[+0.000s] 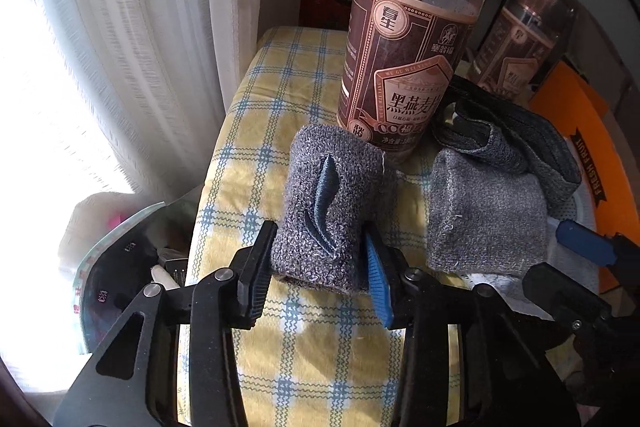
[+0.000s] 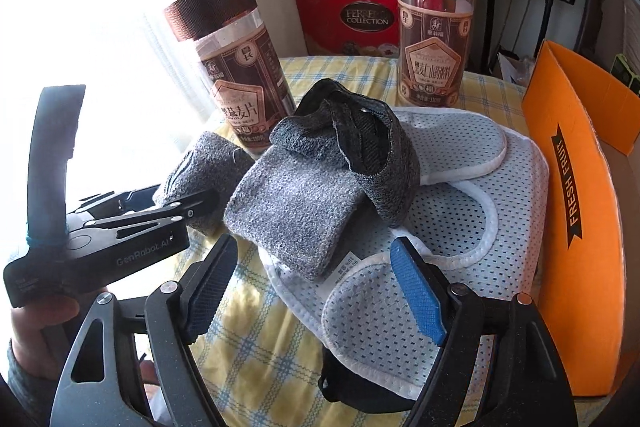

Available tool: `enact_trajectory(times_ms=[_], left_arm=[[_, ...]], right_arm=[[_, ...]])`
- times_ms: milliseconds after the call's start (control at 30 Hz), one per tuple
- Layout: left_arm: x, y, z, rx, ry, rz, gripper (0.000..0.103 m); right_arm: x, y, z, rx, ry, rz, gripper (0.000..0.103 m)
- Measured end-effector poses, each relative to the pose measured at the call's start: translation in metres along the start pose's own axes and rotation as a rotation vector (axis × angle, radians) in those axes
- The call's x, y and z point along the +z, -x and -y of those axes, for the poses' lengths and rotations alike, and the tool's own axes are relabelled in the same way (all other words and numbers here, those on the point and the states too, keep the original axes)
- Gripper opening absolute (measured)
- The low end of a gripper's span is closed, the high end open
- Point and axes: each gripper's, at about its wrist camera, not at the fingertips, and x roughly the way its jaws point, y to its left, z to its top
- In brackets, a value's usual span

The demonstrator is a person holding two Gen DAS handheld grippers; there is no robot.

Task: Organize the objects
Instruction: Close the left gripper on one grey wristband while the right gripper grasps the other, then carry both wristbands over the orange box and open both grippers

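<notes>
My left gripper (image 1: 320, 259) is shut on a grey knitted wristband (image 1: 328, 203) with a dark blue logo, at the yellow checked tablecloth (image 1: 264, 131). It also shows in the right wrist view (image 2: 192, 179). A second grey wristband (image 2: 292, 211) lies just right of it, on a white mesh pad (image 2: 480, 211), with a dark grey knitted sleeve (image 2: 360, 147) piled on its far side. My right gripper (image 2: 316, 283) is open and empty, close in front of the second wristband; its fingertips (image 1: 584, 247) show in the left wrist view.
Two tall brown jars with copper lids stand behind the cloth items, one at the left (image 2: 236, 67) and one at the right (image 2: 436, 27). An orange cardboard box (image 2: 580, 227) stands at the right. Red gift boxes (image 2: 348, 15) are at the back. A white curtain (image 1: 132, 47) hangs left.
</notes>
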Motion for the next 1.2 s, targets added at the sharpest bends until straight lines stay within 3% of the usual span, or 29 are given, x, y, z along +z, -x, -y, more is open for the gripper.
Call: enact_trajectory(times_ms=[33, 200, 233, 333, 400, 433, 467, 567, 733, 800, 867, 1200], left_arm=[[0.000, 0.001, -0.001, -0.007, 0.001, 0.003, 0.027], [-0.003, 0.010, -0.001, -0.074, 0.010, 0.015, 0.022], [-0.004, 0.011, 0.000, -0.096, 0.009, 0.015, 0.020], [-0.006, 0.011, 0.007, -0.139, 0.009, 0.003, 0.019], [-0.008, 0.012, 0.009, -0.134, 0.001, 0.007, 0.019], [-0.008, 0.012, 0.010, -0.136, 0.002, 0.007, 0.019], [-0.008, 0.012, 0.010, -0.141, 0.004, 0.007, 0.019], [-0.008, 0.013, 0.012, -0.147, 0.011, 0.007, 0.019], [-0.009, 0.015, 0.013, -0.150, 0.002, 0.008, 0.018], [-0.009, 0.017, 0.013, -0.143, 0.006, 0.011, 0.017], [-0.009, 0.020, 0.011, -0.150, 0.016, 0.009, 0.016], [-0.013, 0.067, 0.007, -0.190, 0.031, 0.060, 0.016]], right_arm=[[0.001, 0.000, -0.001, 0.006, -0.002, 0.005, 0.078], [0.007, -0.014, 0.000, -0.001, -0.020, -0.019, 0.061], [0.006, -0.018, 0.001, -0.002, -0.026, -0.027, 0.054], [0.006, -0.020, 0.003, 0.015, -0.045, -0.021, 0.052], [0.005, -0.019, 0.003, 0.028, -0.040, -0.015, 0.044], [0.005, -0.018, 0.003, 0.049, -0.046, -0.020, 0.029], [0.005, -0.016, 0.003, 0.076, -0.057, -0.024, 0.020], [0.005, -0.011, 0.000, 0.171, -0.062, -0.026, 0.019], [0.005, -0.029, -0.001, 0.188, -0.082, -0.067, 0.025], [0.005, -0.029, 0.002, 0.198, -0.109, -0.063, 0.020], [0.009, -0.021, 0.001, 0.196, -0.105, -0.049, 0.009], [0.011, 0.039, -0.016, 0.226, -0.053, 0.037, 0.006]])
